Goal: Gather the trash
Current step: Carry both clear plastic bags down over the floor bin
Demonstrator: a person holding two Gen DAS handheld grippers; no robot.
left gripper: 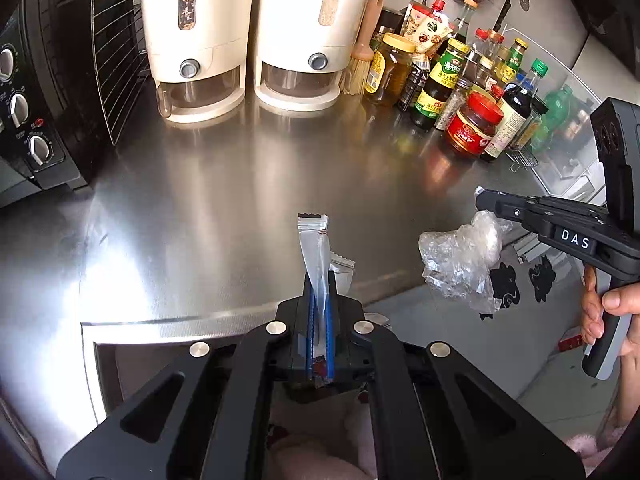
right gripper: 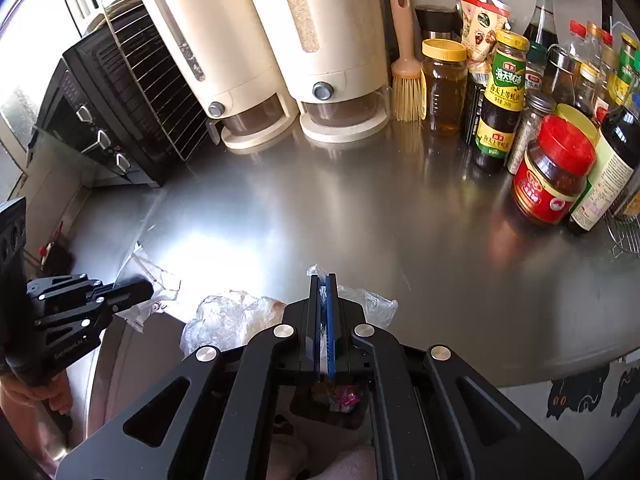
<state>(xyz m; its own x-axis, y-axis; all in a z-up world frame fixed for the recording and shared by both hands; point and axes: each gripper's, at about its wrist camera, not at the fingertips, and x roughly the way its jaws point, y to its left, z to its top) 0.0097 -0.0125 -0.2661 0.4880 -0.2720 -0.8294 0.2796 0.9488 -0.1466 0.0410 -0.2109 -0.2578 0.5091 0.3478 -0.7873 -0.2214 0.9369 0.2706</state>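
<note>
My left gripper [left gripper: 319, 280] is shut on a silver foil snack wrapper [left gripper: 315, 240] that sticks up between its blue pads, above the steel counter's front edge. It also shows in the right wrist view [right gripper: 140, 289], with the wrapper [right gripper: 148, 276] at its tip. My right gripper [right gripper: 323, 280] is shut on a crumpled clear plastic bag [right gripper: 236, 316] that hangs to both sides of the fingers. In the left wrist view the right gripper [left gripper: 486, 196] holds that bag [left gripper: 460, 264] off the counter's right front edge.
Steel counter [left gripper: 240, 184]. Two cream dispensers [left gripper: 256, 40] stand at the back. A black oven [left gripper: 36, 92] with a wire rack is on the left. Many sauce bottles and jars [left gripper: 476, 92] crowd the back right. A brush [right gripper: 406, 64] leans by them.
</note>
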